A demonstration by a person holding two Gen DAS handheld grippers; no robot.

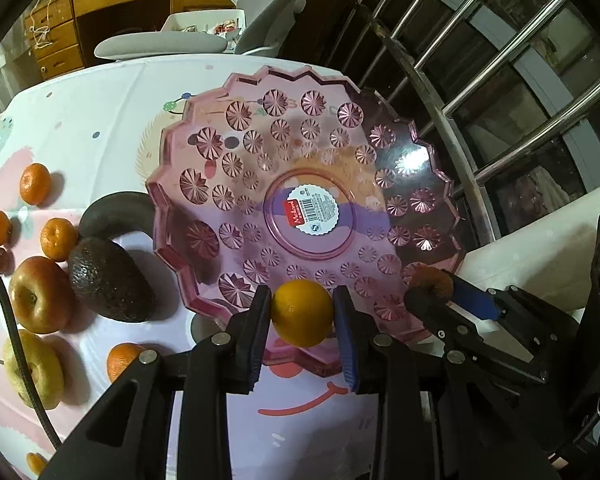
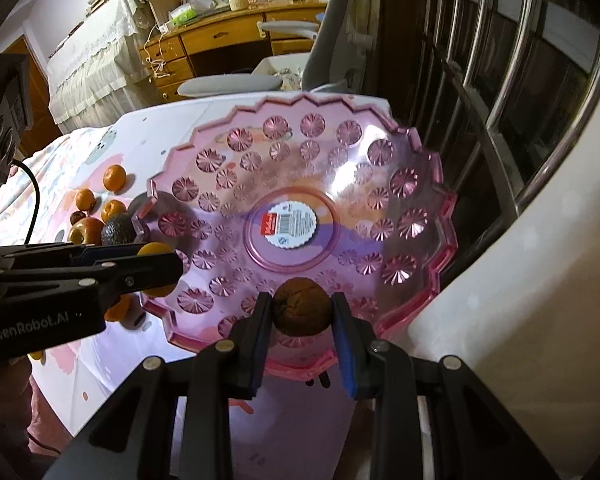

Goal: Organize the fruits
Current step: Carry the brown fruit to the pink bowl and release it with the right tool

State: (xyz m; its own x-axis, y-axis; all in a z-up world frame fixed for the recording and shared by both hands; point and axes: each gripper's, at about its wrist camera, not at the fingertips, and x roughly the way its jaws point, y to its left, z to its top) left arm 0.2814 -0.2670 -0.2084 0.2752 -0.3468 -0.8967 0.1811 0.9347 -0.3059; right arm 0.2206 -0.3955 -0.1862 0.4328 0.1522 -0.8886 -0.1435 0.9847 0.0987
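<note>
A pink see-through plate (image 1: 300, 152) (image 2: 300, 160) with a zigzag rim lies on the patterned tablecloth, holding no fruit. My left gripper (image 1: 302, 296) is shut on an orange mandarin (image 1: 302, 314), held over the plate's near rim. My right gripper (image 2: 302, 300) is shut on a round brown fruit (image 2: 300, 312), also over the near rim. In the left wrist view the right gripper (image 1: 436, 286) shows at the plate's right edge with the brown fruit (image 1: 430, 280). In the right wrist view the left gripper (image 2: 160, 260) reaches in from the left with its mandarin (image 2: 156, 249).
Left of the plate lie a dark avocado (image 1: 108, 280), a red apple (image 1: 40, 294), a yellow apple (image 1: 34, 368) and several mandarins (image 1: 35, 184). Metal window bars (image 1: 500, 80) and a white ledge (image 2: 520, 280) stand close on the right. A grey chair (image 1: 160, 46) is behind the table.
</note>
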